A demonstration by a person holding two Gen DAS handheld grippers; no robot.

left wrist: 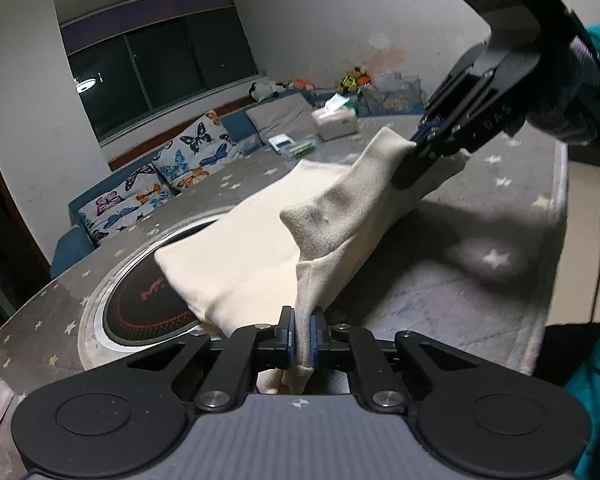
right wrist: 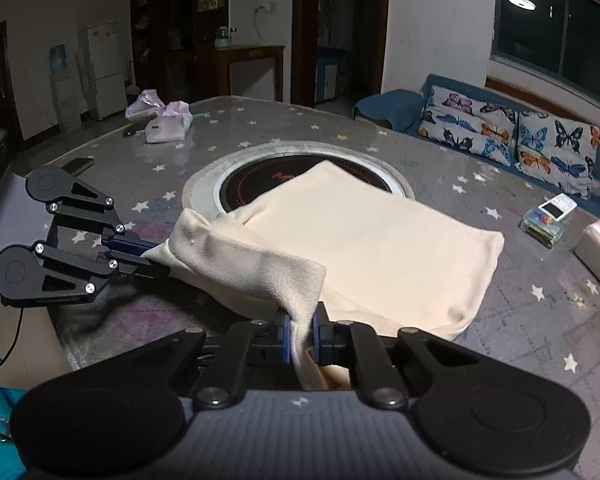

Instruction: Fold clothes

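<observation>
home living room | butterfly-cushion sofa (right wrist: 512, 132) | fridge (right wrist: 102, 68) | star-cloth table (right wrist: 500, 320)

The cream fleece garment (right wrist: 364, 240) is soft, matt cloth with a slightly fuzzy nap. The grey star-printed table cover (right wrist: 500, 312) looks smooth with a faint sheen. The round black glass cooktop (left wrist: 140, 312) is glossy inside a brushed metal ring (right wrist: 204, 200). Both grippers' linkages are matt black plastic with shiny metal screws.

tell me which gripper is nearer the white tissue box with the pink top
Right. The right gripper, shut on the cream garment, sits on the tissue box side; the left gripper grips the garment's opposite end, farther away.
</observation>
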